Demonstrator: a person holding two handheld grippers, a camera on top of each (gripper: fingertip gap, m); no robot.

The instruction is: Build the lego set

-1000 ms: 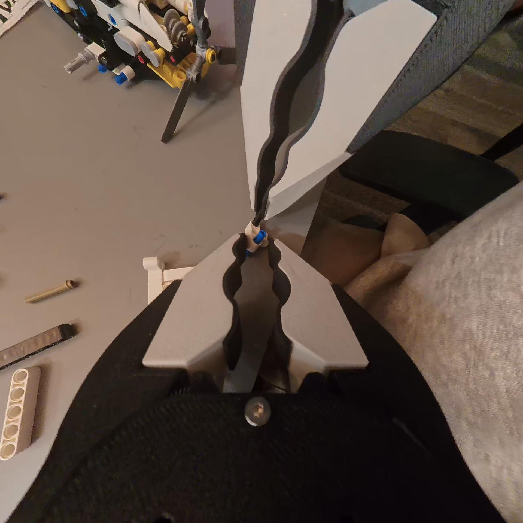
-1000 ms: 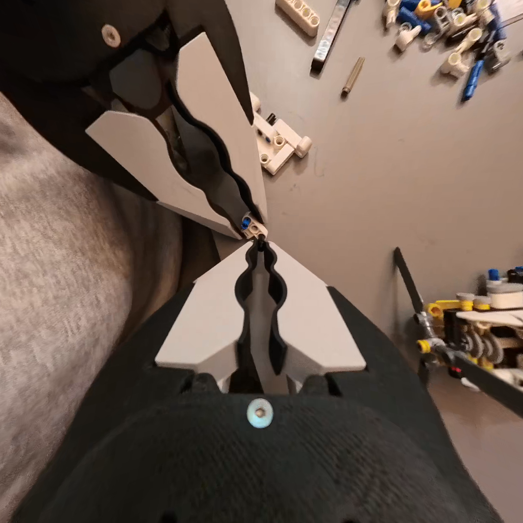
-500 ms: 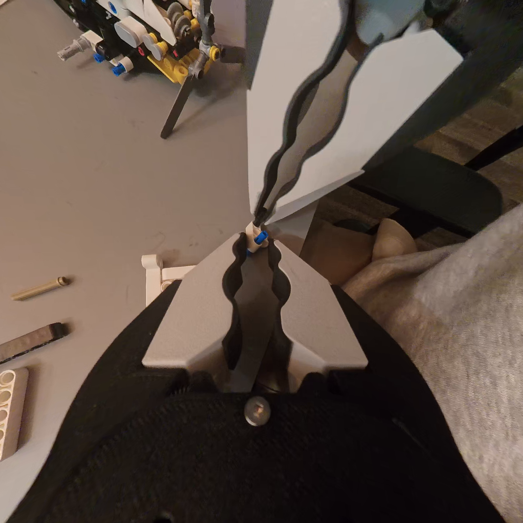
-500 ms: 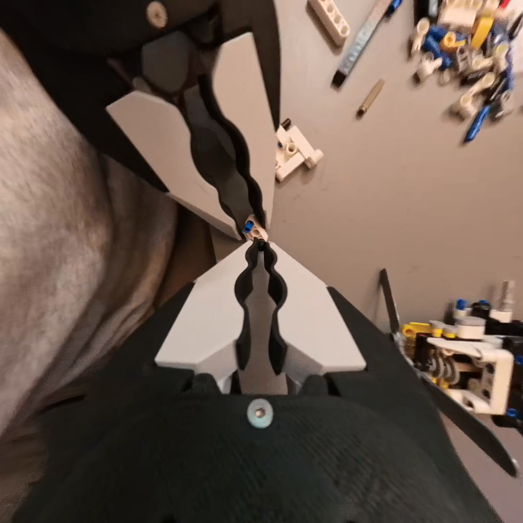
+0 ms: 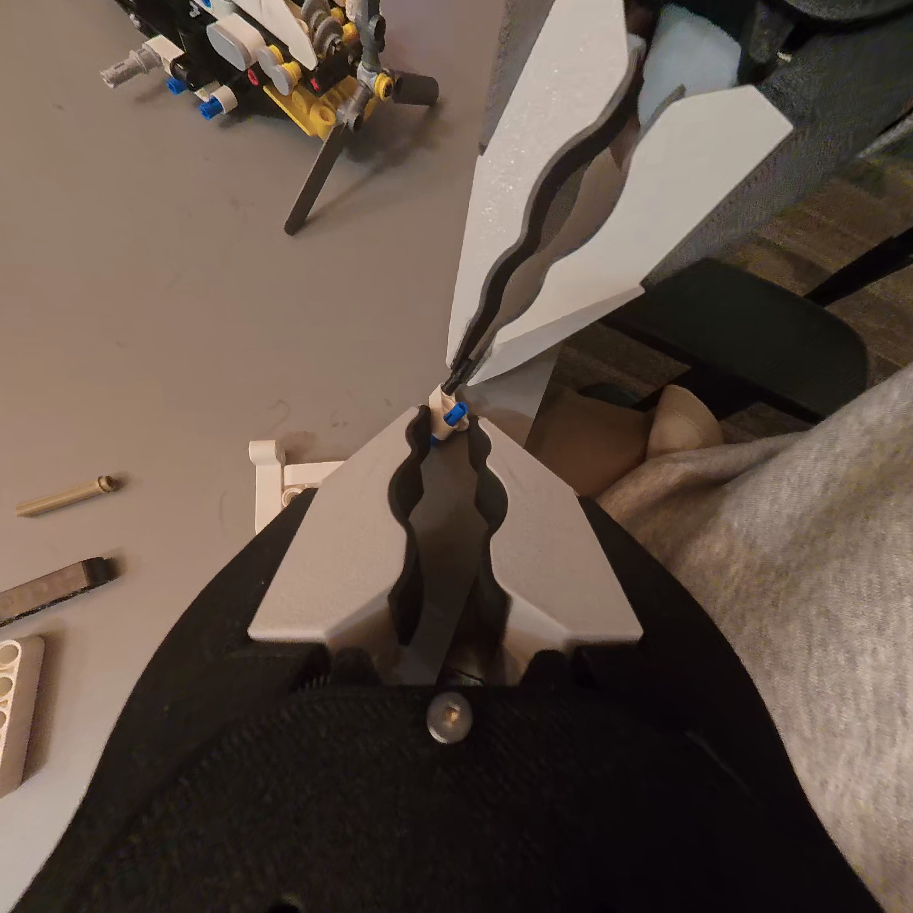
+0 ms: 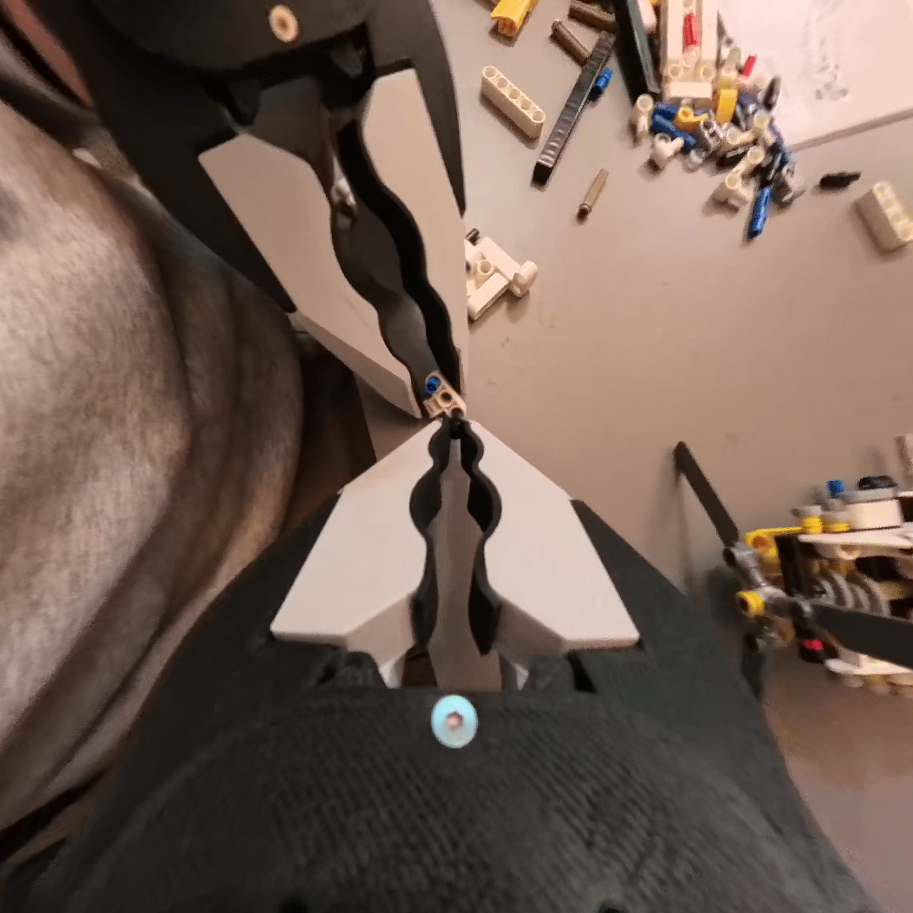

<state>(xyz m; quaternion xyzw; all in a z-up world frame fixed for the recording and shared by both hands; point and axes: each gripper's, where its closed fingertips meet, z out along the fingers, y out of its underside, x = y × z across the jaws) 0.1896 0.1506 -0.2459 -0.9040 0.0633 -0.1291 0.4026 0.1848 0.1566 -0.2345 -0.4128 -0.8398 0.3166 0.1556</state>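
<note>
My left gripper (image 5: 447,420) is shut on a small white connector (image 5: 441,411) that carries a blue pin (image 5: 454,412). My right gripper (image 6: 454,429) is shut on a short black pin (image 6: 455,428). The two grippers meet tip to tip above the table's near edge, and the black pin's end touches the connector (image 6: 443,400). In the left wrist view the right gripper (image 5: 462,371) comes in from the upper right with the pin (image 5: 452,381). The partly built black, yellow and white model (image 5: 296,64) stands farther back on the table; it also shows in the right wrist view (image 6: 830,583).
A white frame piece (image 6: 494,281) lies just beyond the grippers. A tan axle (image 5: 64,496), a black beam (image 5: 49,588) and a white beam (image 5: 15,706) lie to the left. A pile of loose parts (image 6: 716,113) lies far back. A grey sleeve (image 5: 766,593) and a dark chair (image 5: 741,321) are beside the table. Only a small space, under 4 cm, lies between the two pairs of fingers.
Both grippers have stayed shut and tip to tip. They have tilted and shifted together, so the right wrist view now shows more of the parts pile. The black pin sits against the connector.
</note>
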